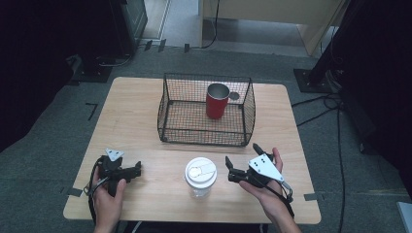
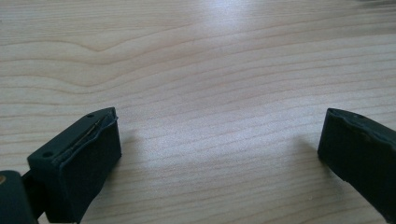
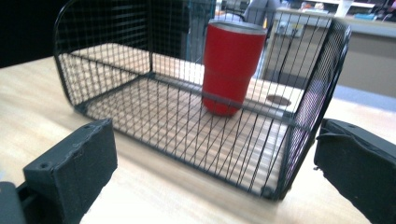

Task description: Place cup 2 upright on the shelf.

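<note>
In the high view, a black wire mesh basket (image 1: 206, 116) is sitting on the far half of a light wooden table (image 1: 136, 111), and a red metal tumbler with a steel rim (image 1: 216, 101) is standing upright inside it, toward the basket's back right. Just in front of the basket, near the table's front edge, a clear plastic cup with a white lid (image 1: 200, 176) is standing upright. The left gripper (image 1: 137, 169) is resting to the left of that cup, well apart from it, with a hand (image 1: 108, 194) wrapped around its grip. The right gripper (image 1: 241, 156) is hovering just right of the cup, jaws spread and holding nothing, pointing toward the basket.

In the left gripper view, the left gripper (image 2: 219, 135) is looking down at bare wood grain, its jaws released wide with nothing between them.

In the right gripper view, the right gripper (image 3: 215, 154) is facing the basket (image 3: 280, 140), its jaws standing wide apart and empty. The tumbler (image 3: 231, 65) is showing through the mesh, upright on the basket floor.

Judging from this, the work is at its starting step: nothing is grasped yet. The white-lidded cup is probably the thing to pick up, though which piece comes first is hard to tell. The next move is calling for the right gripper to swing toward the cup and close around its clear wall below the lid.
</note>
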Tool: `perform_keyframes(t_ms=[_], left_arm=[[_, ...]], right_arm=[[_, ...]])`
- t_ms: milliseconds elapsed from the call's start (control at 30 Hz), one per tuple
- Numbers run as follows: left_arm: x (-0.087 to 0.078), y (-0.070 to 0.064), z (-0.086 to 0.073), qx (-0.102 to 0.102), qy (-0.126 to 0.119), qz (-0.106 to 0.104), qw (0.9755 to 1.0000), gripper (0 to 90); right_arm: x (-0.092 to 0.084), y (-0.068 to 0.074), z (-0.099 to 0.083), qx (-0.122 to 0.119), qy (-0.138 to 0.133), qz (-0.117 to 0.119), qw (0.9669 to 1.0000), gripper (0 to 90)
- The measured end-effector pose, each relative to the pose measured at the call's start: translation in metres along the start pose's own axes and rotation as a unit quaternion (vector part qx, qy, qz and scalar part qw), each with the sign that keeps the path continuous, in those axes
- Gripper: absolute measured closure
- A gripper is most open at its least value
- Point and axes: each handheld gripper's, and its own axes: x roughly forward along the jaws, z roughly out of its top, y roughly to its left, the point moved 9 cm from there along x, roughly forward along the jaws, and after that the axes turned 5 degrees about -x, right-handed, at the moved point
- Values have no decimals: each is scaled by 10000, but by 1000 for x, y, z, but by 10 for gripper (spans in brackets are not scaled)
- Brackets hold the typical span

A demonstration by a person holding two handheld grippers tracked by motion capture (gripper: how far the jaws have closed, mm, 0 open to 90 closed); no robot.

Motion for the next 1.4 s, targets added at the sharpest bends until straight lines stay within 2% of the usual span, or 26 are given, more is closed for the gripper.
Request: perform_keyframes(t_ms=[100,333,500,567,633,733,900,1233,1400], left_arm=[[0,0,0,0,0,0,10000,0],[0,0,0,-1,-1,-1,10000,0],[0,0,0,-2,-2,-1,10000,0],[0,0,0,1,0,0,10000,0],[0,0,0,-3,-3,-1,10000,0],[0,0,0,0,0,-1,10000,0],[0,0,0,0,-1,-1,10000,0],[0,0,0,-2,-1,-1,10000,0],[0,0,0,-4,-3,-1,10000,0]], right_arm=[[-6,8,-14,56,109,111,9999,0],[-18,24,-33,153,250,306,9991,0],[-23,35,-38,149,285,470,9984,0],[-24,43,-39,121,295,617,9976,0],[-25,47,-39,99,298,681,9972,0],[-27,58,-39,36,313,937,9951,0],[-28,71,-38,-76,269,1191,9925,0],[-31,80,-37,-138,257,1383,9900,0],[-34,90,-37,-201,236,1572,9871,0]])
